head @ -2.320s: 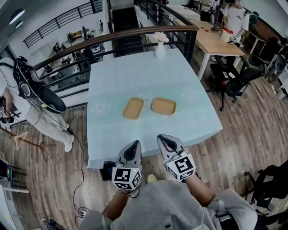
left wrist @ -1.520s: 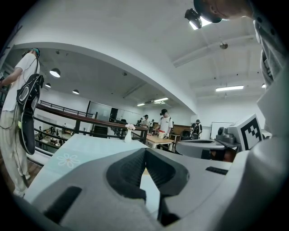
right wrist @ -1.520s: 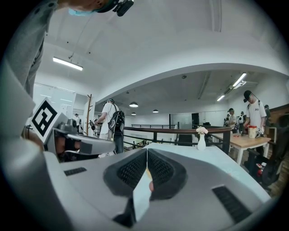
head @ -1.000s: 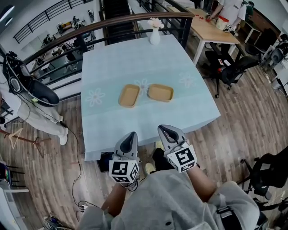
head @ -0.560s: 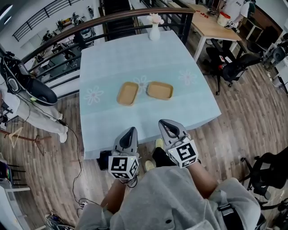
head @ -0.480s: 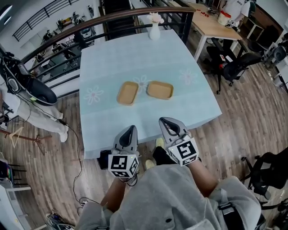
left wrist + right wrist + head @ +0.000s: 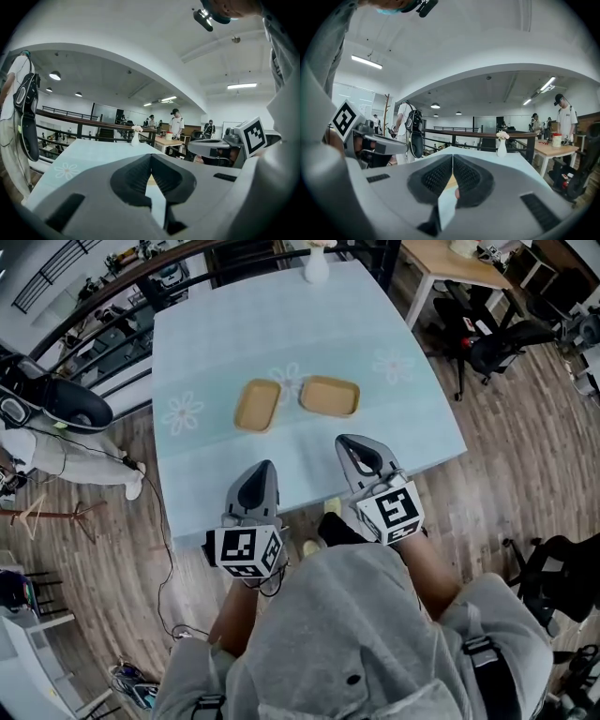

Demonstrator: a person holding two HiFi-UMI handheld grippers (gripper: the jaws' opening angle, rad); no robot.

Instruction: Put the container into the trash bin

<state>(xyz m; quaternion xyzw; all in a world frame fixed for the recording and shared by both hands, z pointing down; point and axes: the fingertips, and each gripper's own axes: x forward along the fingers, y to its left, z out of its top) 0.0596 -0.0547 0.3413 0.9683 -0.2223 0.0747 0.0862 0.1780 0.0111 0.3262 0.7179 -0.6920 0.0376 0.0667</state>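
Two shallow tan containers lie side by side on the light blue tablecloth [image 7: 206,343], the left one [image 7: 257,405] and the right one [image 7: 330,396]. My left gripper [image 7: 256,471] hangs over the table's near edge, short of the left container, shut and empty. My right gripper [image 7: 357,445] hangs near the right container, jaws together with nothing between them. In the left gripper view the left gripper's [image 7: 151,156] pads meet, and a sliver of tan shows past them. The right gripper view shows the right gripper [image 7: 453,157] the same way. I cannot make out a trash bin for certain.
A white vase [image 7: 316,265] stands at the table's far edge by a dark railing. A person with a dark backpack [image 7: 56,409] stands to the left. Black office chairs [image 7: 502,338] and a wooden desk [image 7: 459,261] are at the right. A dark object [image 7: 208,546] sits on the floor under the near-left corner.
Both grippers have moved forward, from short of the table to over its near edge, and the view has come closer to the containers. Both pairs of jaws stayed together.
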